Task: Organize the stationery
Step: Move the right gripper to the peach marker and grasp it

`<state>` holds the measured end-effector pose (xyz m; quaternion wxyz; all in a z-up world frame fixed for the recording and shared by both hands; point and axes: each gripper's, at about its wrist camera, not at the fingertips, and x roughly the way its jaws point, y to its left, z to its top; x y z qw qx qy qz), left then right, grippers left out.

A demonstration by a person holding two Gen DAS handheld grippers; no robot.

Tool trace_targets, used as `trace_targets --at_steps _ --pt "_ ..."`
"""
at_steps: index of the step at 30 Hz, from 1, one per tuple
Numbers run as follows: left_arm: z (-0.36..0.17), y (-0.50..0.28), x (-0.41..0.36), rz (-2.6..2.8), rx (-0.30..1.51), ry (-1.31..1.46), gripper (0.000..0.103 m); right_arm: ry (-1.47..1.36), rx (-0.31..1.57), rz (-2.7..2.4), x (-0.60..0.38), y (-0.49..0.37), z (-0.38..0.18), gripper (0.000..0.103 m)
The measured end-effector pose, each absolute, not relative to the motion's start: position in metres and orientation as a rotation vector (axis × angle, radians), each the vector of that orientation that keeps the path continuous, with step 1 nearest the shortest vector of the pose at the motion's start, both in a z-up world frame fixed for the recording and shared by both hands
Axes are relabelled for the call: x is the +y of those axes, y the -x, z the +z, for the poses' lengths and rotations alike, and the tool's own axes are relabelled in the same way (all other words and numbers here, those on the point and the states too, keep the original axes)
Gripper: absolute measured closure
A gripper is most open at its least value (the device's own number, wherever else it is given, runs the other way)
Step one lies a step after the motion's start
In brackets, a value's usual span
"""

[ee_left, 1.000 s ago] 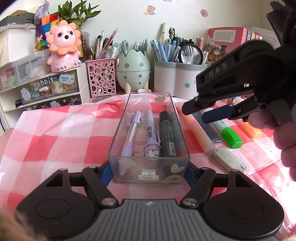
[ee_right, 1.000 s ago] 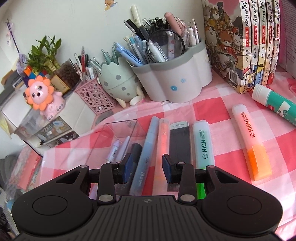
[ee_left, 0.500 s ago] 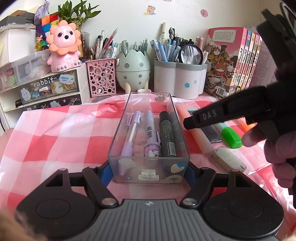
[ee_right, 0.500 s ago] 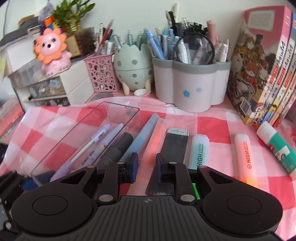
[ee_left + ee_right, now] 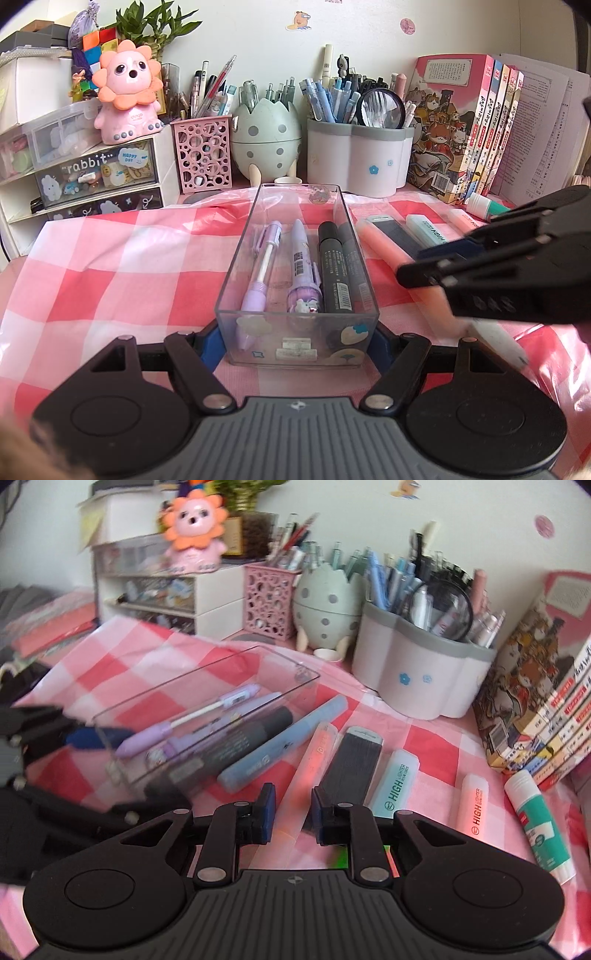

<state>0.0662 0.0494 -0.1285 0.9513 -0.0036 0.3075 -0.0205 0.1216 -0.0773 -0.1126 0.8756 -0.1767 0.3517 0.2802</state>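
The left gripper [image 5: 297,338] is clamped on the near end of the clear box [image 5: 295,347], as a second ago; the box already holds two purple pens [image 5: 280,271] and a black marker [image 5: 332,273]. What has changed is the right gripper [image 5: 290,814] — a second ago it stood wider and tilted, and now its fingers [image 5: 267,812] have narrowed around the coral pen [image 5: 314,760] just right of the box; whether the pads press it cannot be told. Right of the box also lie a blue pen [image 5: 280,746], a dark case [image 5: 352,768], two highlighters [image 5: 393,782] and a glue stick [image 5: 535,827]. The coral pen looks next for the box — a lift seems near.
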Motion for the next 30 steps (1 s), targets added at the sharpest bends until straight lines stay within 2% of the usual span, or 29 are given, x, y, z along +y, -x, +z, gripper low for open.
trace_targets --at_steps 7,11,21,30 --pt "-0.128 -0.066 0.050 -0.042 0.625 0.007 0.055 0.403 0.779 0.651 -0.078 -0.118 -0.106 0.082" --pt "-0.128 -0.066 0.050 -0.042 0.625 0.007 0.055 0.379 0.844 0.678 -0.072 -0.129 -0.102 0.075" --pt "-0.129 -0.066 0.049 -0.042 0.625 0.009 0.056 0.248 1.061 0.748 -0.067 -0.166 -0.080 0.077" --pt "-0.130 -0.067 0.047 -0.045 0.624 0.015 0.056 0.184 1.157 0.655 -0.073 -0.187 -0.093 0.079"
